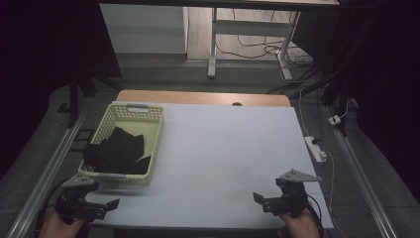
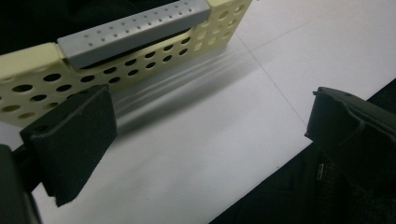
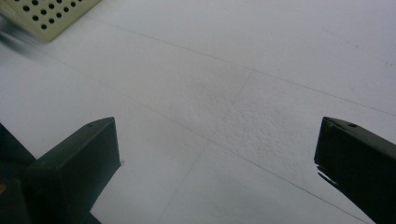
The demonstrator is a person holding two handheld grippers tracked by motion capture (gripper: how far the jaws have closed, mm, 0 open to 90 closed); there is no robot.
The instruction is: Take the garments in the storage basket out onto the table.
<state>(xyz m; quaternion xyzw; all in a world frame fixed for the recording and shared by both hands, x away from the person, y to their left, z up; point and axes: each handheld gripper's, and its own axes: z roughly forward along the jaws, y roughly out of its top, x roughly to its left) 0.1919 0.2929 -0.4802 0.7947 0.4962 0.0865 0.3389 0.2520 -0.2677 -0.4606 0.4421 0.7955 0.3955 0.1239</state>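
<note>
Cream perforated basket [image 1: 130,144] is sitting at the left side of the white surface [image 1: 223,153], long axis running away from the person. Black cloth [image 1: 119,151] is lying bunched inside it, spilling toward the near end. Grey handle [image 2: 135,30] is showing on the basket's near wall in the left gripper view. Left tongs [image 1: 111,205] are hovering just beside the basket's near end, jaws spread wide, gripping nothing. Right tongs [image 1: 258,199] are hovering over bare surface at the near right, well apart from the basket, jaws also spread and empty.
</note>
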